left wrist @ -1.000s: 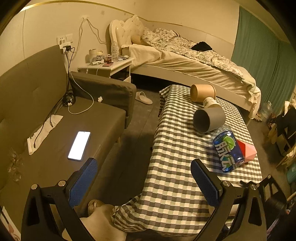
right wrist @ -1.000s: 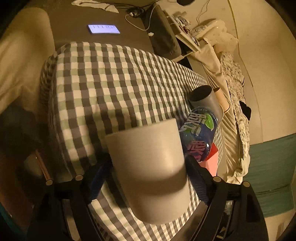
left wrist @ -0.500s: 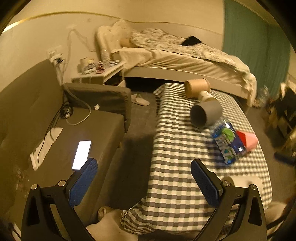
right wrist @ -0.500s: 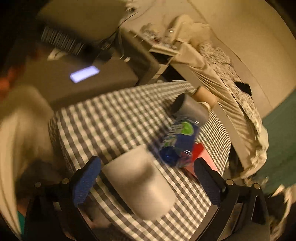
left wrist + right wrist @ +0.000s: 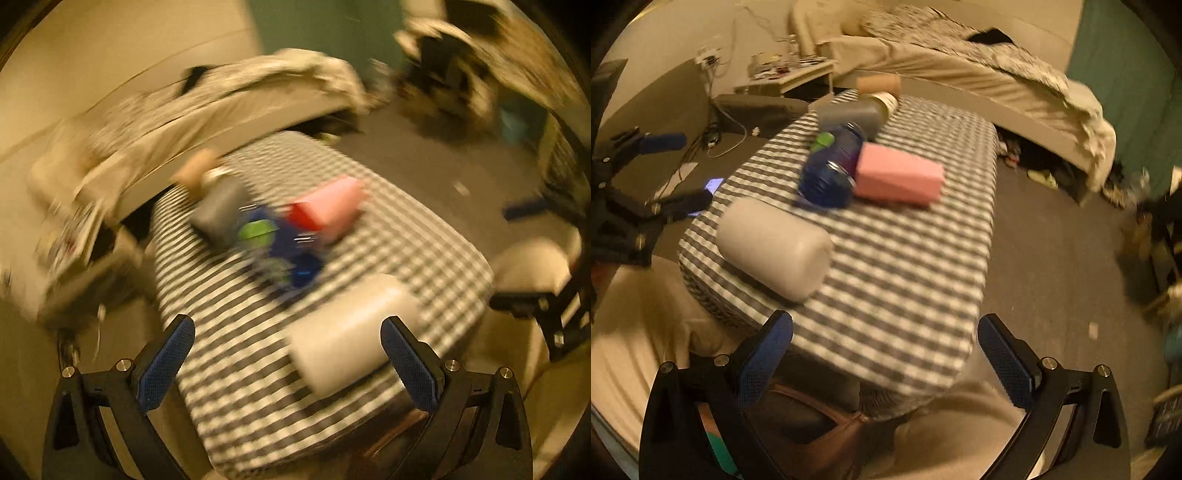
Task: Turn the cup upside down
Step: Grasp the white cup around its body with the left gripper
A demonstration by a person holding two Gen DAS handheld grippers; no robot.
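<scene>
A white cup [image 5: 775, 247] lies on its side on the checked tablecloth [image 5: 905, 258], near the table's front left corner. It also shows in the blurred left wrist view [image 5: 351, 332], low and just left of the right finger. My right gripper [image 5: 884, 350] is open and empty, back from the table's near edge. My left gripper [image 5: 288, 354] is open and empty above the table's near end; it also shows at the left edge of the right wrist view [image 5: 661, 173].
A blue bottle [image 5: 831, 170], a pink box [image 5: 897, 177], a grey cup [image 5: 849, 114] and a brown cup [image 5: 879, 84] lie further back on the table. A sofa with a lit phone [image 5: 713, 183] is left. A bed [image 5: 960, 70] is behind.
The right gripper let go of the white cup, which now lies on its side, and pulled back. The left gripper swung right toward the table.
</scene>
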